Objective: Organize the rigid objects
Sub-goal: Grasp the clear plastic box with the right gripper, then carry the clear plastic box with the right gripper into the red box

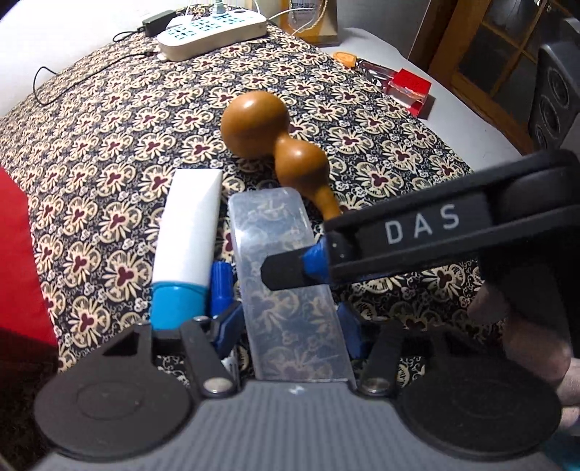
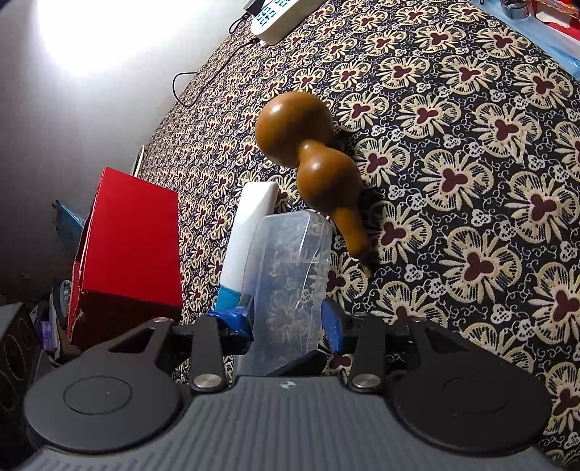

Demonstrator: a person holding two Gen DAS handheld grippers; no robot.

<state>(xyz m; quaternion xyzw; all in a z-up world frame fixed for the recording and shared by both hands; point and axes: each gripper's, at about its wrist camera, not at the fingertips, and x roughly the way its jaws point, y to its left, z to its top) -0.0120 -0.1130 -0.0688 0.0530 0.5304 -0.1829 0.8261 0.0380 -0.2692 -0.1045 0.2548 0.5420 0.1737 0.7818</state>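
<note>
A clear plastic box [image 1: 290, 308] lies lengthwise between the blue fingers of my left gripper [image 1: 290, 326], whose pads press its two long sides. My right gripper [image 1: 290, 275] reaches in from the right, one black fingertip [image 1: 282, 271] lying across the box's top. In the right wrist view the clear box [image 2: 290, 268] stands between the right gripper's [image 2: 290, 322] blue pads, which flank it loosely. A brown wooden gourd [image 1: 275, 145] lies just beyond the box on the flowered cloth [image 1: 108, 145]. A white tube with a blue cap [image 1: 188, 235] lies left of the box.
A blue pen-like thing [image 1: 221, 279] sits between tube and box. A red box [image 2: 127, 246] stands at the left. A white power strip [image 1: 214, 30] with cables lies at the back; a small red pack [image 1: 409, 87] and a dark speaker [image 1: 554, 98] are at the right.
</note>
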